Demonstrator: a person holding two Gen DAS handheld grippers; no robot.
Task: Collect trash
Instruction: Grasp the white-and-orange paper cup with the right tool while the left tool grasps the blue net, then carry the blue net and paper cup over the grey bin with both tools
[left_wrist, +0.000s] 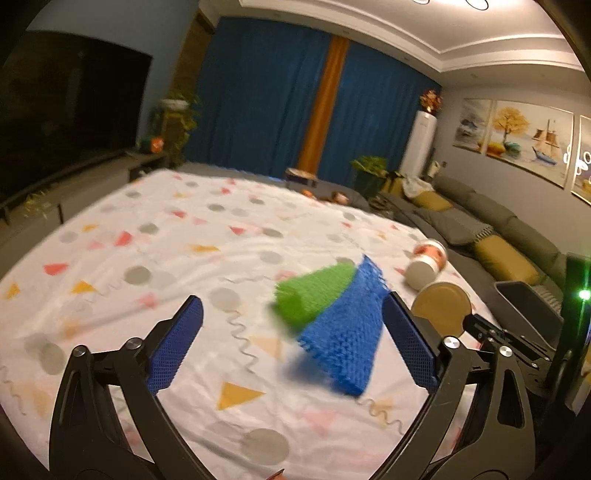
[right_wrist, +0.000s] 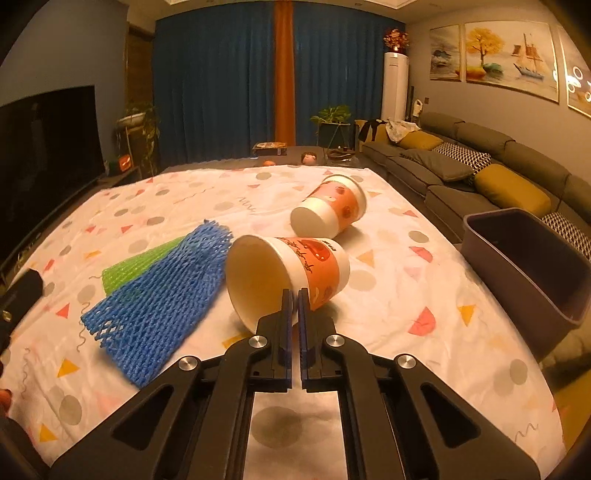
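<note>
A blue foam net sleeve (left_wrist: 341, 338) (right_wrist: 159, 299) lies on the patterned tablecloth, overlapping a green foam net sleeve (left_wrist: 314, 295) (right_wrist: 142, 266). My left gripper (left_wrist: 293, 314) is open and empty, its jaws wide apart just in front of both sleeves. Two orange-and-white paper cups lie on their sides. My right gripper (right_wrist: 294, 295) is shut on the rim of the near cup (right_wrist: 284, 277), which also shows in the left wrist view (left_wrist: 441, 308). The far cup (right_wrist: 328, 210) (left_wrist: 426, 264) lies free beyond it.
A dark grey plastic bin (right_wrist: 524, 280) (left_wrist: 524, 306) stands at the table's right edge. A grey sofa with yellow cushions (right_wrist: 491, 177) runs along the right. A TV (right_wrist: 48, 155) stands at the left. Small items (right_wrist: 308, 158) sit at the table's far end.
</note>
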